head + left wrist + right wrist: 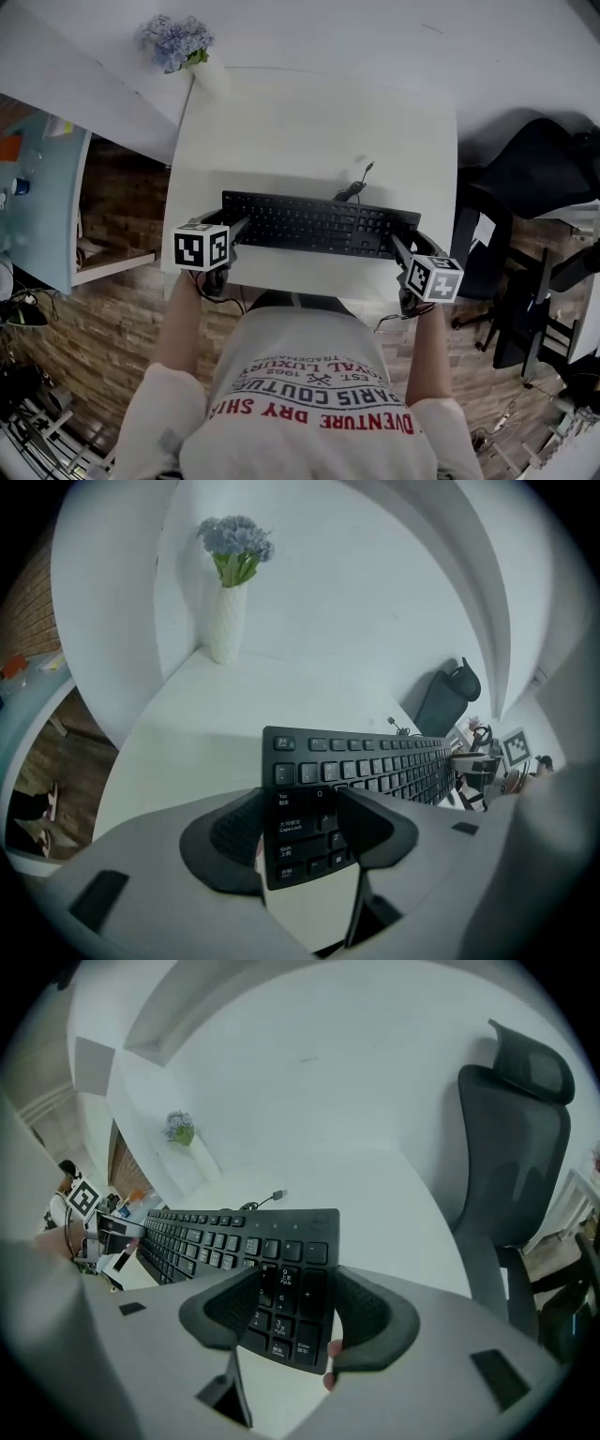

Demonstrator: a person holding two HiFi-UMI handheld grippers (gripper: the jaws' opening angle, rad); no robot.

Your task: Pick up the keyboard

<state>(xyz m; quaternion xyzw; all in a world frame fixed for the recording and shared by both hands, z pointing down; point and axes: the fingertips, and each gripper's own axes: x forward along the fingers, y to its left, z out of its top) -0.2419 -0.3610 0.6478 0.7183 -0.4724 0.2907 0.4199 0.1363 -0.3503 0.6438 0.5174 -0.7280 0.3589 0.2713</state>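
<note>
Now: keyboard point(319, 225) held just off the tabletop point(309, 112), jaws of left gripper point(298, 829) & right gripper point(298, 1309) each pinching 1 end. Risk: thin end grips, so an uneven lift cd let 1 end slip; trailing cable point(354, 187) may snag.

White surface point(309, 122) against a white wall; at its far left corner, upright, a white vase point(226, 621) of blue-grey flowers point(236, 538); beside the right edge, a black office chair point(511, 1147) with headrest; below, brick-patterned floor point(122, 187); far left, a pale blue table point(42, 197) with small clutter.
</note>
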